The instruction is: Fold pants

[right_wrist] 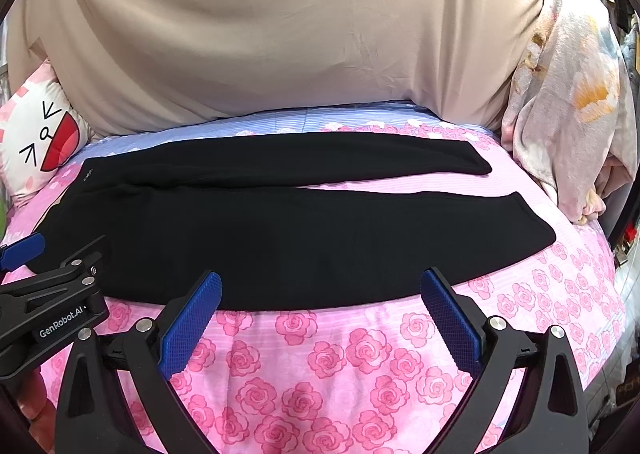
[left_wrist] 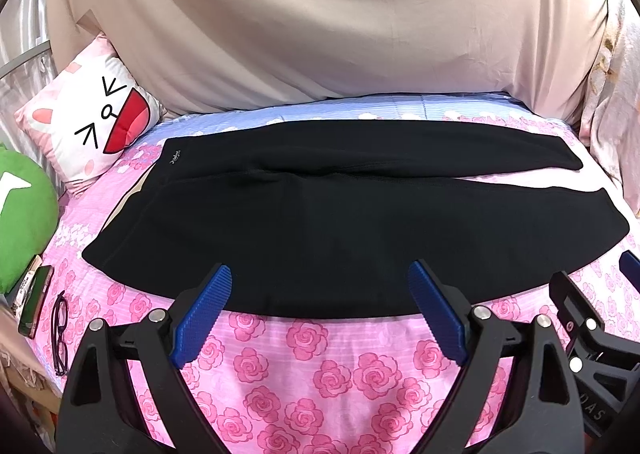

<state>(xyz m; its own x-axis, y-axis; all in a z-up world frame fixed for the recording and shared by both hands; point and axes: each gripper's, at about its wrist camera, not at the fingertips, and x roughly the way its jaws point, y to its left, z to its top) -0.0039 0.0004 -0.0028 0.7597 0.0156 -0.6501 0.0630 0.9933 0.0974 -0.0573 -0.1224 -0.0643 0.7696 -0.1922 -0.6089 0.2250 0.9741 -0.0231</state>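
Observation:
Black pants [left_wrist: 340,214] lie flat across a bed covered in pink rose-print bedding [left_wrist: 320,382], waistband at the left, both legs stretching right, the far leg slightly apart from the near one. My left gripper [left_wrist: 320,278] is open, its blue pads over the near edge of the pants with nothing between them. In the right wrist view the same pants [right_wrist: 300,230] fill the middle, and my right gripper [right_wrist: 320,286] is open just above their near edge. Each gripper shows at the edge of the other's view, side by side.
A cat-face cushion [left_wrist: 92,122] and a green plush [left_wrist: 24,214] sit at the left. A phone [left_wrist: 36,300] and glasses [left_wrist: 60,334] lie on the bed's left edge. Beige fabric [left_wrist: 320,22] hangs behind; a crumpled floral cloth [right_wrist: 568,102] sits at the right.

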